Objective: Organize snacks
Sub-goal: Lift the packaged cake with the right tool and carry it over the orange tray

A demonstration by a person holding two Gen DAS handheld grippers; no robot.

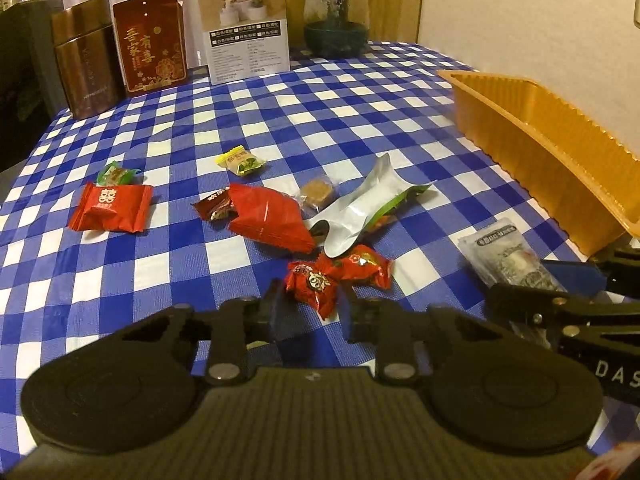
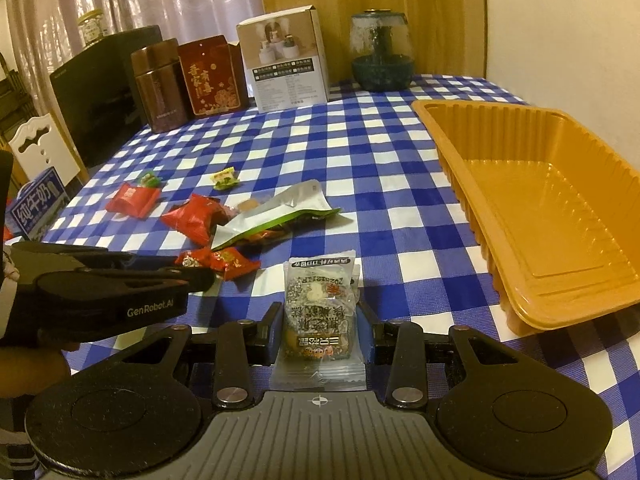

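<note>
Several wrapped snacks lie scattered on the blue checked tablecloth. My right gripper [image 2: 318,312] is shut on a clear grey nut-bar packet [image 2: 318,312], its jaws pressing both sides; the packet also shows in the left wrist view [image 1: 506,256]. My left gripper [image 1: 312,304] stands open around a red candy [image 1: 314,282], its jaws either side of it and apart from it. A second red candy [image 1: 368,266] lies just beyond. An empty orange plastic tray [image 2: 532,216] sits to the right.
A silver-green pouch [image 1: 360,208], red packets [image 1: 268,216] [image 1: 110,206], a yellow-green candy [image 1: 240,160] and a brown cake [image 1: 318,192] lie mid-table. A brown tin [image 1: 86,58], red box [image 1: 150,42], white carton [image 1: 246,20] and glass jar [image 1: 336,16] line the far edge.
</note>
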